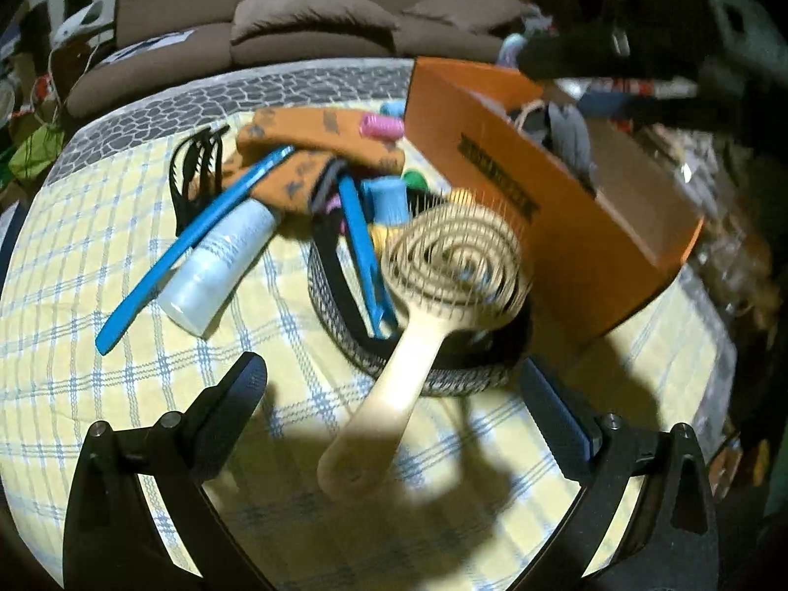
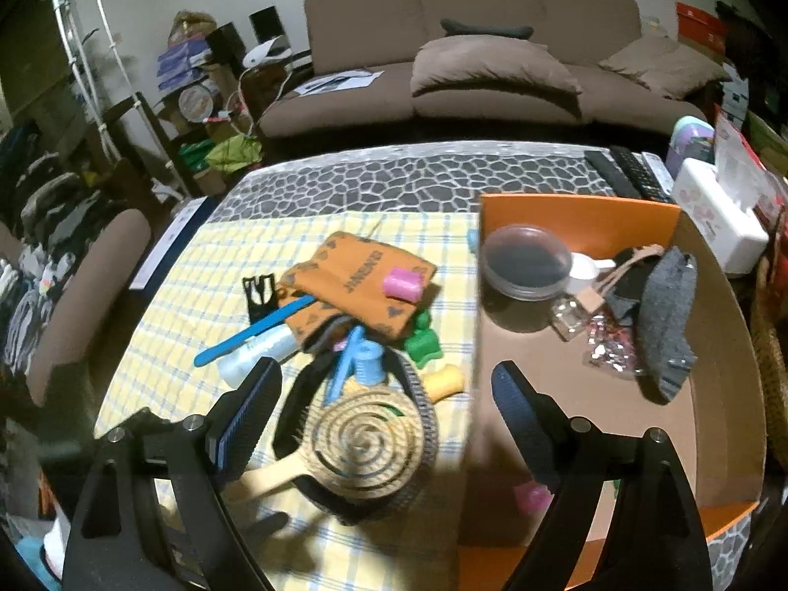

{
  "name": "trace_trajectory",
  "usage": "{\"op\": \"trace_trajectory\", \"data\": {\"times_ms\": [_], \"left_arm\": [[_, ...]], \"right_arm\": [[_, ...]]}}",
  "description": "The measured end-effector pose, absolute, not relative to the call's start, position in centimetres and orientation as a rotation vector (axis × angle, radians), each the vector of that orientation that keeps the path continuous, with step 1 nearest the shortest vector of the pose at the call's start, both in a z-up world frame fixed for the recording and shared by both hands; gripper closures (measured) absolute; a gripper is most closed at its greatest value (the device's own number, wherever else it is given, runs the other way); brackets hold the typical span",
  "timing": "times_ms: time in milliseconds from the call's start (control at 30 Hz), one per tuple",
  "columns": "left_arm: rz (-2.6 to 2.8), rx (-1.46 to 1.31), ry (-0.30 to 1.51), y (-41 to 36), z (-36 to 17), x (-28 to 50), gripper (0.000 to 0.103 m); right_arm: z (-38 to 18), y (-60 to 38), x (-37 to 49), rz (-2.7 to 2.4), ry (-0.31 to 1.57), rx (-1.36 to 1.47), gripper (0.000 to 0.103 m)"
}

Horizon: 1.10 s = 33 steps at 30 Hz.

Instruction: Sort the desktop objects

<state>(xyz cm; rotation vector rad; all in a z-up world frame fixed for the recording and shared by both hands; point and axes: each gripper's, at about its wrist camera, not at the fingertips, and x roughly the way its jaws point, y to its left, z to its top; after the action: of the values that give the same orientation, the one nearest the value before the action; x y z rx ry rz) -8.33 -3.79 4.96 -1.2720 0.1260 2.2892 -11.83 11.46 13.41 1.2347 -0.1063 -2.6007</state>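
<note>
A cream spiral hairbrush (image 1: 433, 285) lies on a pile of objects on the checked tablecloth (image 1: 74, 256), its handle pointing toward me. My left gripper (image 1: 394, 384) is open and empty just short of the handle. The pile holds a blue comb (image 1: 197, 236), a white bottle (image 1: 221, 261), an orange pouch (image 1: 315, 147), a black claw clip (image 1: 194, 172) and hair rollers (image 1: 384, 125). In the right wrist view my right gripper (image 2: 384, 384) is open and empty above the hairbrush (image 2: 364, 443). An orange box (image 2: 581, 221) stands to the right.
The orange box (image 1: 556, 207) holds a round lidded container (image 2: 524, 261), a grey pouch (image 2: 665, 315) and small items. A black and grey headband (image 1: 344, 325) lies under the brush. A tissue box (image 2: 714, 216) and remotes (image 2: 630, 172) sit behind the box. A brown sofa (image 2: 492, 49) stands beyond the table.
</note>
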Motion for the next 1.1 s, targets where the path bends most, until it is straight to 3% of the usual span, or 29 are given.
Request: {"op": "trace_trajectory", "data": {"times_ms": [67, 133, 200, 333, 467, 733, 967, 1100], "left_arm": [[2.278, -1.282, 0.154, -3.5, 4.3, -8.3, 0.004], [2.272, -1.302, 0.18, -3.3, 3.6, -8.3, 0.015], [2.265, -1.32, 0.192, -3.1, 3.1, -8.4, 0.032], [2.243, -1.352, 0.183, -3.1, 2.2, -8.5, 0.046], [2.238, -1.373, 0.167, -3.2, 2.1, -8.4, 0.069], [2.222, -1.357, -0.066, -5.6, 3.2, -8.8, 0.072], [2.199, -1.336, -0.285, -8.2, 4.6, -9.8, 0.086], [2.193, -1.357, -0.33, -9.1, 4.1, -10.3, 0.087]], "right_arm": [[13.2, 10.5, -12.0, -2.581, -0.092, 1.237, 0.014], [13.0, 9.9, -12.1, -2.565, -0.086, 1.238, 0.014], [12.9, 9.2, -12.1, -2.556, -0.076, 1.237, 0.014], [12.7, 8.5, -12.2, -2.538, -0.076, 1.24, 0.014], [12.5, 8.2, -12.3, -2.522, -0.086, 1.246, 0.014], [12.1, 8.6, -12.5, -2.457, -0.196, 1.256, 0.014], [11.7, 8.5, -12.6, -2.4, -0.292, 1.276, 0.014], [10.7, 8.6, -12.9, -2.361, -0.358, 1.323, 0.014]]}}
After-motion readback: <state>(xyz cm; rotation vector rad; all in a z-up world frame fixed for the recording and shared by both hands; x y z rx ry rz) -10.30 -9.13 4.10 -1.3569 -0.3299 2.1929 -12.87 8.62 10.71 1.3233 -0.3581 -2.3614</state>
